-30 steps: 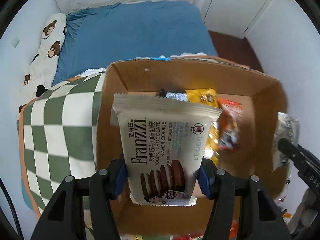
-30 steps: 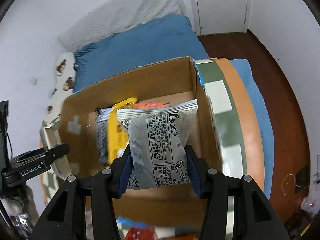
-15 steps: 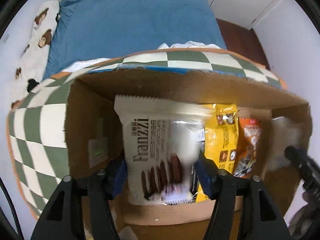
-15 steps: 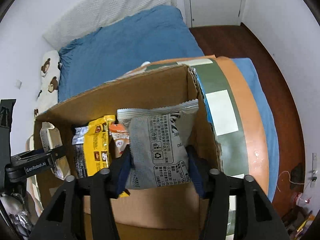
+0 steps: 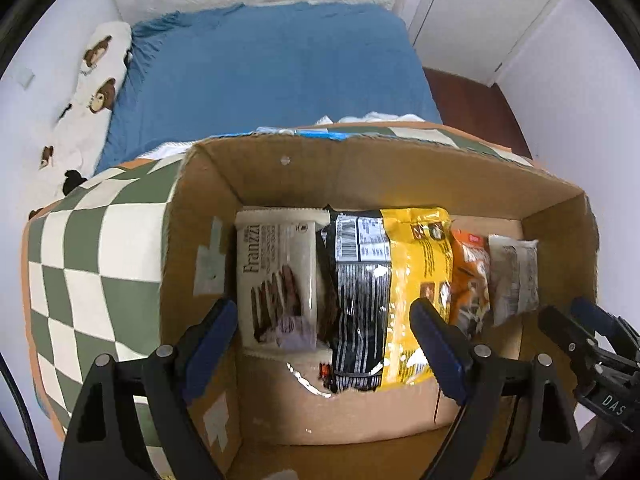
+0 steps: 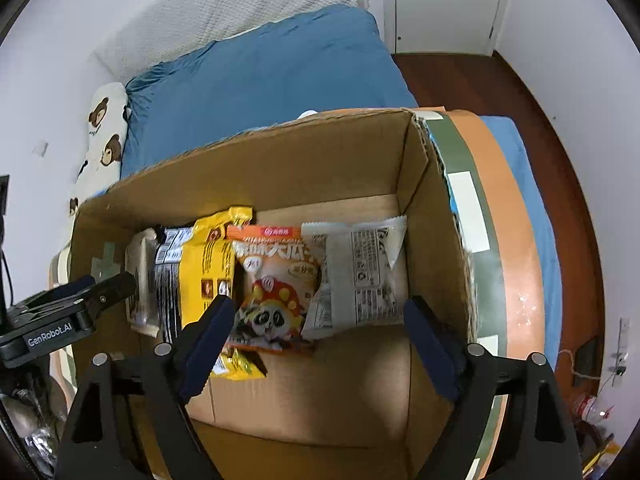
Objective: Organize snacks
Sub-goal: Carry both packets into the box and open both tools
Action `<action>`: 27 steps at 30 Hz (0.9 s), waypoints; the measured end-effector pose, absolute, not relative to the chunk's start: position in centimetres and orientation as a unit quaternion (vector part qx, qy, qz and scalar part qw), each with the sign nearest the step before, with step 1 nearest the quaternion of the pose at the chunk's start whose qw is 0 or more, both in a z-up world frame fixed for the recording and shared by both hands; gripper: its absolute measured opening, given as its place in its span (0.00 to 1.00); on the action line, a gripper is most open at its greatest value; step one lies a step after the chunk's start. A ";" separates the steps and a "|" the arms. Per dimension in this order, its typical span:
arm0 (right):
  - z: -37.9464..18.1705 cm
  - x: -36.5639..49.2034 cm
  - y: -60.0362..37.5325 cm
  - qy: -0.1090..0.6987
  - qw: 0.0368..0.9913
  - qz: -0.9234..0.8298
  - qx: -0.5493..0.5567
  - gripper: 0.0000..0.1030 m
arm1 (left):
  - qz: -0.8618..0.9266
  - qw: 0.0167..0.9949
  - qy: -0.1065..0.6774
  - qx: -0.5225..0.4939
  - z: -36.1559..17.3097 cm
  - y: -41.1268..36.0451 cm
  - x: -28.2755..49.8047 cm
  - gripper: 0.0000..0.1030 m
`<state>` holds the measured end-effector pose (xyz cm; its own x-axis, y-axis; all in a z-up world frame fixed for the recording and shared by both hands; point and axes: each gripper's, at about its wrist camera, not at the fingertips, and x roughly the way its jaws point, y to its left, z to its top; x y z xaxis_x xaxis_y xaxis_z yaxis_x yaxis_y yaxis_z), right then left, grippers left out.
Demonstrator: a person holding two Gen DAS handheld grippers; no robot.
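Note:
An open cardboard box (image 5: 360,168) holds a row of snack packs. The white Franzzi cookie pack (image 5: 276,276) lies at the box's left end, beside a black-and-yellow bag (image 5: 384,288), an orange panda bag (image 6: 276,280) and a grey-white pack (image 6: 360,276) at the right end. My left gripper (image 5: 324,340) is open and empty above the box's near left side. My right gripper (image 6: 316,336) is open and empty above the near right side; it also shows in the left wrist view (image 5: 576,336).
The box (image 6: 280,160) stands on a green-and-white checkered cloth (image 5: 96,248) with an orange border (image 6: 520,240). A bed with a blue sheet (image 5: 272,72) and a bear-print pillow (image 5: 92,76) lies beyond. Wooden floor (image 6: 500,92) runs on the right.
Both grippers opened and let go of their packs. The Franzzi pack now lies at the box's left end and the grey-white pack at the right end. Both grippers have drawn back.

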<state>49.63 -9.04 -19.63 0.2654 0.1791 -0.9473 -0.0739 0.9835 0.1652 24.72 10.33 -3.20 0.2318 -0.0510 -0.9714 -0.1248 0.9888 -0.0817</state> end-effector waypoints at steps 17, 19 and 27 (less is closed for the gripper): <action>-14.4 39.5 -9.0 0.532 0.841 0.094 0.027 0.86 | 0.042 0.861 0.505 -0.044 3.8 8.4 14.5 0.86; -13.3 38.3 -9.0 0.520 0.849 0.097 0.025 0.86 | 0.038 0.866 0.497 -0.044 4.6 8.2 13.2 0.86; -8.6 33.1 -8.9 0.479 0.870 0.115 0.028 0.86 | 0.034 0.878 0.474 -0.055 7.3 8.0 8.9 0.86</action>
<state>33.09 -8.87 -8.65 0.5148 0.2268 -0.8268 -0.1736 0.9720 0.1585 8.86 8.04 7.28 0.5477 0.0082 -0.8366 -0.1124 0.9916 -0.0639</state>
